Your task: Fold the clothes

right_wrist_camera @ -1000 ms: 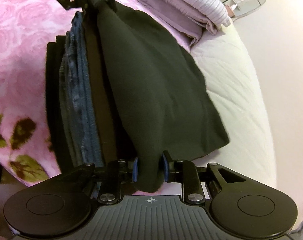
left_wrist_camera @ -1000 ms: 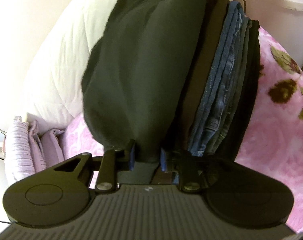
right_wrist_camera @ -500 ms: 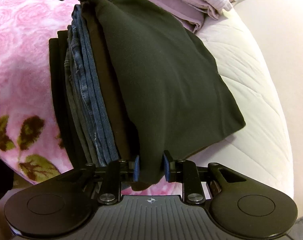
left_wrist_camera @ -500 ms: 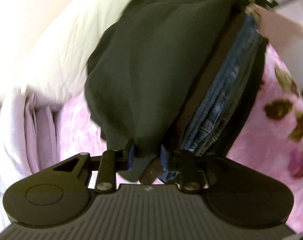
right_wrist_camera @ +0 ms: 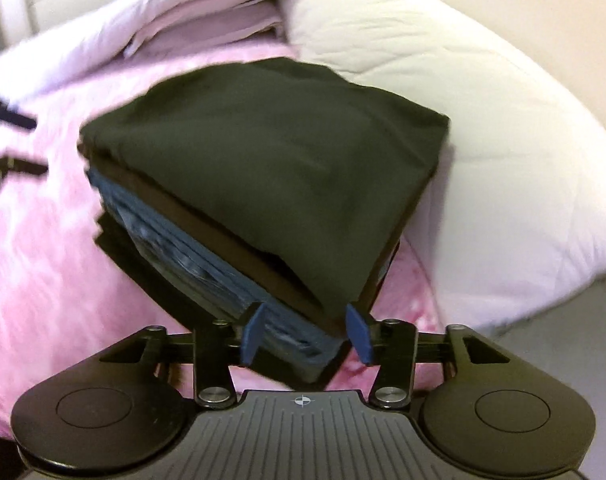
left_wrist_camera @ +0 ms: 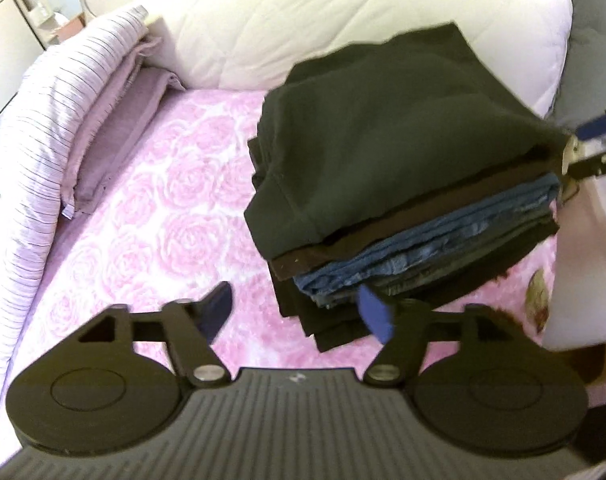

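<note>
Our left tool and right tool gape wide, gripping nothing; the folded black garment tops the stack on the bed. Brushing it could topple the pile

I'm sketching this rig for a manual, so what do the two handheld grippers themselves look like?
Both look alike. The left gripper and right gripper each have a dark grey ribbed body flanked by two round black discs, black linkage arms on silver pivot screws, and blue pads on the fingers. A small round crosshair mark sits on the body's centre. No cables, hands or sleeves show.
</note>
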Tool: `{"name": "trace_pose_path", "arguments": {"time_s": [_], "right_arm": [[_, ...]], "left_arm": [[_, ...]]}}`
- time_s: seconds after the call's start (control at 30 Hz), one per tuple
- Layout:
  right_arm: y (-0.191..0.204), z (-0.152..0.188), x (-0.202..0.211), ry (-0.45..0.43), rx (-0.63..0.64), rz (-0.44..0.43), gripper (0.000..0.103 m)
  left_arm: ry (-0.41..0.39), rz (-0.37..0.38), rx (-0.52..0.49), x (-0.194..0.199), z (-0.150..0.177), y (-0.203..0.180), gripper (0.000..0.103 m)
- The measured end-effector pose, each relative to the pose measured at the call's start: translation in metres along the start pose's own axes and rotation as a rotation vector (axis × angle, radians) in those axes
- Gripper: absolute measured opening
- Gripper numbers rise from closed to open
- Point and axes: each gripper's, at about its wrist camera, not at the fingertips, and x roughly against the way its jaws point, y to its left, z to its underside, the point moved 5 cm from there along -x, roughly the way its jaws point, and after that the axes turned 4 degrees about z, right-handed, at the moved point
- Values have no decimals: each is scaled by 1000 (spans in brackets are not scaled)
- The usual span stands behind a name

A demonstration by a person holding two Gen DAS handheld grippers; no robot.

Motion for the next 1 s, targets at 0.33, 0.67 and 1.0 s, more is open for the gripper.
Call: {"name": "trace_pose_path", "arguments": {"time_s": [0.33, 0.67, 1.0], "right_arm": [[26, 21, 66, -86, -240, 56, 70], [94, 68, 147, -141, -377, 161, 71], [119, 76, 196, -190, -382, 175, 72]], "left_arm": [[-133, 222, 107, 53, 19, -14, 74], [-154, 271, 130, 117, 83, -20, 74], [-198, 260, 167, 174, 96, -21, 74]]}}
